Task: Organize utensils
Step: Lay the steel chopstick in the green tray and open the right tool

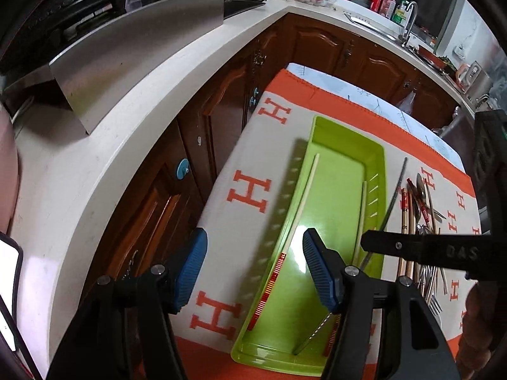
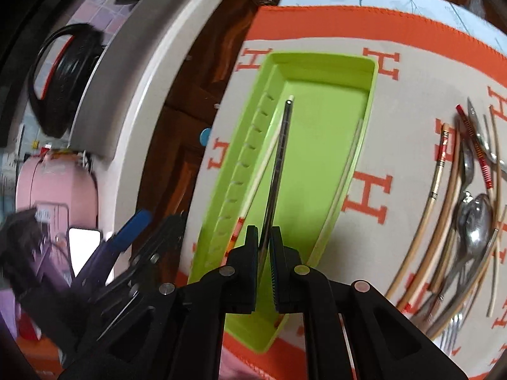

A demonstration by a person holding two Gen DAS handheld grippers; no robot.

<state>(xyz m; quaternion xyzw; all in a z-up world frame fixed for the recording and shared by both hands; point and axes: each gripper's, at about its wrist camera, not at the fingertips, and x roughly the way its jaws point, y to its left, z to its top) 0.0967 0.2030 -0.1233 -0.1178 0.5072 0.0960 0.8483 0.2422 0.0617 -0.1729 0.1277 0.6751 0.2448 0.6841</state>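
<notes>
A lime-green tray (image 1: 317,123) (image 2: 323,60) lies lengthwise on the cloth. Two cream chopsticks with red-banded ends lie inside, one along its left wall (image 1: 304,196) (image 2: 263,164) and one along its right wall (image 1: 361,212) (image 2: 342,183). My left gripper (image 1: 255,269) hangs open over the tray's near left part, nothing between its blue pads (image 1: 317,266). My right gripper (image 2: 264,253) is shut on a thin metal chopstick (image 2: 279,164) (image 1: 394,190), which points forward over the tray. Loose chopsticks, spoons and forks (image 2: 472,221) (image 1: 421,202) are heaped on the cloth right of the tray.
The tray sits on a beige cloth with orange H letters and an orange border (image 1: 250,193) (image 2: 367,190). A white counter (image 1: 126,126) and brown cabinets (image 1: 221,117) run along the left. A lit phone screen (image 2: 84,247) sits at the left. A hand (image 1: 478,316) holds the right gripper.
</notes>
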